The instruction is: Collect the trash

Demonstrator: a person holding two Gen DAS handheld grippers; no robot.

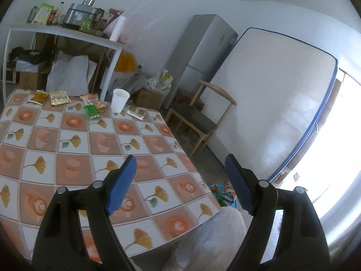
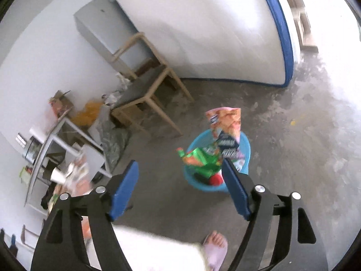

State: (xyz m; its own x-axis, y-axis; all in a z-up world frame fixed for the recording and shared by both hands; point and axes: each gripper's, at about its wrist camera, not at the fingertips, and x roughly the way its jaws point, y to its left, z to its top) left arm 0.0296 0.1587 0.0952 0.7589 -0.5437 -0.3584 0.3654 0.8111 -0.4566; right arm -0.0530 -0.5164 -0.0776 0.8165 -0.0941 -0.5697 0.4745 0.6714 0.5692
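Both jaws wide and empty: right gripper (image 2: 180, 189) above round blue plastic bin (image 2: 244, 155) of wrappers, left gripper (image 1: 180, 185) over tiled tablecloth (image 1: 67, 158); next, reach flat for green snack packet (image 1: 93, 111) beside white paper cup (image 1: 120, 100).

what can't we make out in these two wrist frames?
- Blue basin, right wrist view: the contents at the bottom are hidden by piled wrappers and the right gripper.
- Orange snack bag above the basin: motion-blurred, print unreadable.
- Wrappers at the table's far edge, e.g. the green packet, left wrist view: too small to read.
- Paper cup: its inside is not visible.
- Basin in the left wrist view: mostly hidden behind the table and the left gripper.
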